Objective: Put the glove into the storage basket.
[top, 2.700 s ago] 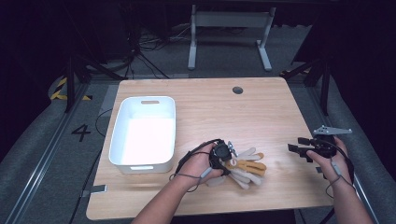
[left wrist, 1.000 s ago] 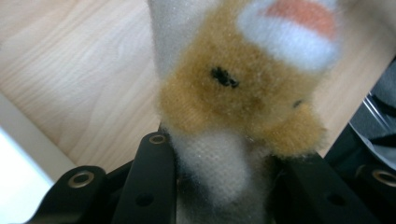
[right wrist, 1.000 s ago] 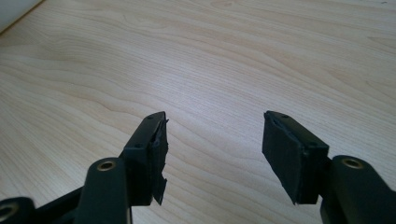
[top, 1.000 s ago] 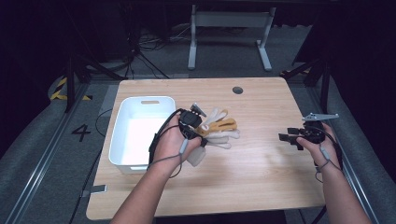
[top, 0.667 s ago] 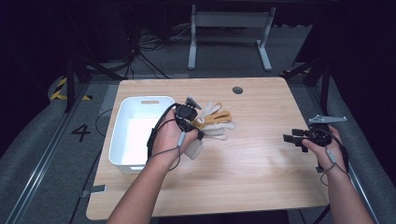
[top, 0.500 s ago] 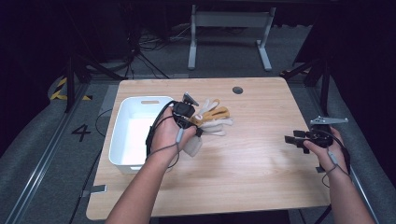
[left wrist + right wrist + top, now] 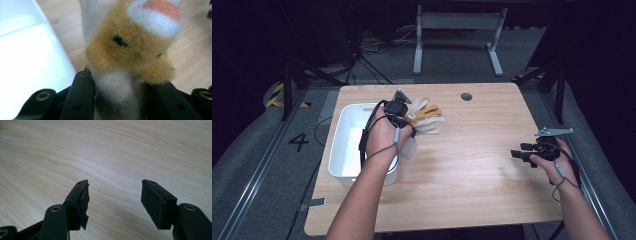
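Just beside the white bin (image 7: 343,150), left gripper (image 7: 404,116) clamps plush toy (image 7: 427,116).

This looks like a lab or recording studio set up for capture work. A lone light-wood desk (image 7: 472,165) stands on grey carpet (image 7: 257,190) amid black surroundings, with floor rails (image 7: 249,182), a painted floor number (image 7: 298,142), hazard tape (image 7: 279,95), loose cables (image 7: 362,60) and a white metal stand (image 7: 457,40) beyond it.
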`<state>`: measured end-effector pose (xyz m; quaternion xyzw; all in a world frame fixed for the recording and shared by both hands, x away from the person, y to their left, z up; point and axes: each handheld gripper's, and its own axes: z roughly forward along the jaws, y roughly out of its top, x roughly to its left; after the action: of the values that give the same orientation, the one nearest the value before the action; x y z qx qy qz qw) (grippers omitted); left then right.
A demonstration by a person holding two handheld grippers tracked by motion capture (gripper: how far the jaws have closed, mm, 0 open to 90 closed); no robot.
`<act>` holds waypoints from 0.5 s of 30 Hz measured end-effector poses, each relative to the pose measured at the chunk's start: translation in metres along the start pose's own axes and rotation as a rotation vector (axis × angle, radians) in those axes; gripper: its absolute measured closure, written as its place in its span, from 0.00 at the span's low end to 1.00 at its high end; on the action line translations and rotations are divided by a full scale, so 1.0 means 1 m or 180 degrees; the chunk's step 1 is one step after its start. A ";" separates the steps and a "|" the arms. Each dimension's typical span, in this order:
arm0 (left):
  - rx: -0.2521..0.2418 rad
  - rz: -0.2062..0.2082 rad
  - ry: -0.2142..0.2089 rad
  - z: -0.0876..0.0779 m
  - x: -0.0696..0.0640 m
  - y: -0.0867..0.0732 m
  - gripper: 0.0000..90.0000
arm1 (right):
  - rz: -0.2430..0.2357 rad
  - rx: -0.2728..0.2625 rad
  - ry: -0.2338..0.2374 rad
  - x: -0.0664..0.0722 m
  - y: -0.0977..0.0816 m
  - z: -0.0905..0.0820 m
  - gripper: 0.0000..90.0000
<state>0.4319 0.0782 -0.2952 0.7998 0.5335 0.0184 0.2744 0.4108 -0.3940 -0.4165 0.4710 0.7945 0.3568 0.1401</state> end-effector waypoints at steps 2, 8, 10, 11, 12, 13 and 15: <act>-0.0044 -0.0110 0.0032 0.000 0.002 -0.003 0.79 | -0.0051 -0.0005 -0.0058 0.002 0.000 0.004 0.48; -0.0086 -0.0297 0.0068 0.003 0.008 -0.004 0.79 | -0.0124 0.0010 0.0086 0.010 0.003 0.010 0.50; -0.0111 -0.0367 0.0084 0.002 0.013 -0.003 0.79 | -0.0194 0.0035 0.0124 0.016 0.003 0.011 0.54; -0.0113 -0.0384 0.0107 0.001 0.016 -0.002 0.79 | -0.0246 0.0044 0.0133 0.017 0.003 0.011 0.54; -0.0135 -0.0417 0.0103 0.001 0.019 -0.002 0.79 | -0.0210 0.0031 0.0128 0.018 0.003 0.011 0.54; -0.0135 -0.0436 0.0092 0.001 0.022 -0.002 0.79 | -0.0183 0.0019 0.0140 0.018 0.002 0.011 0.55; -0.0133 -0.0495 0.0120 0.000 0.028 -0.002 0.79 | -0.0199 0.0013 0.0095 0.017 0.001 0.011 0.56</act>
<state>0.4422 0.1030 -0.3037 0.7496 0.5986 0.0232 0.2815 0.4093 -0.3744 -0.4218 0.4408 0.8116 0.3576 0.1383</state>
